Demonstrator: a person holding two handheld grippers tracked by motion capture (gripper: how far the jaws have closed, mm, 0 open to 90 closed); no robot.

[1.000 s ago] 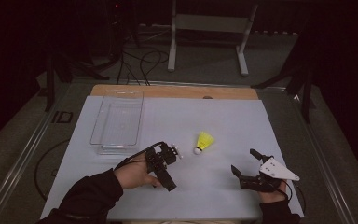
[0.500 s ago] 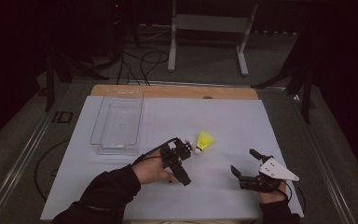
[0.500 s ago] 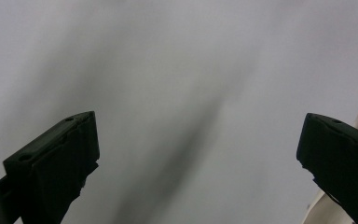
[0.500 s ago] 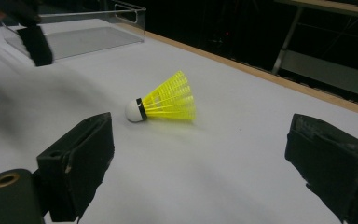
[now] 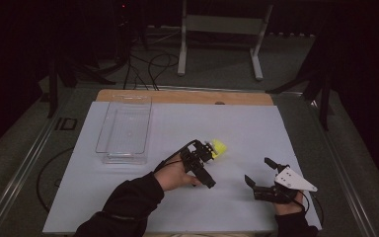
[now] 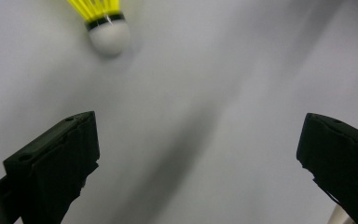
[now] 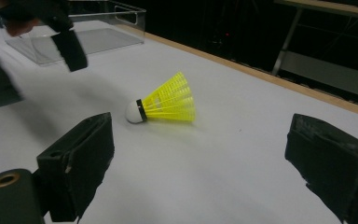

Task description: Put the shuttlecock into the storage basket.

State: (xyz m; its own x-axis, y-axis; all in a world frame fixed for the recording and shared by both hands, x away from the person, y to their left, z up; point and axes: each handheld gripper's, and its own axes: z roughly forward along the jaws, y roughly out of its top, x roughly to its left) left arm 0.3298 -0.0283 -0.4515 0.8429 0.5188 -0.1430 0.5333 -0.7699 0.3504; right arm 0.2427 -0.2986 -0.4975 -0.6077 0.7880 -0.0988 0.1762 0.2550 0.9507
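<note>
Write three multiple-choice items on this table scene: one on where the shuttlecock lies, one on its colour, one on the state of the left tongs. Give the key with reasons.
1. Where does the shuttlecock lie?
A. inside the clear tray
B. on the white mat, right of the tray
C. on the floor

2. What colour is its skirt?
A. yellow
B. red
C. blue

3. How are the left tongs?
A. shut on the shuttlecock
B. shut on nothing
C. open, nothing held

Key: 1 B, the high view shows it on the mat outside the tray. 2 A, the right gripper view shows a yellow skirt and white cork. 3 C, the left gripper view shows the jaws wide apart with the shuttlecock ahead.
</note>
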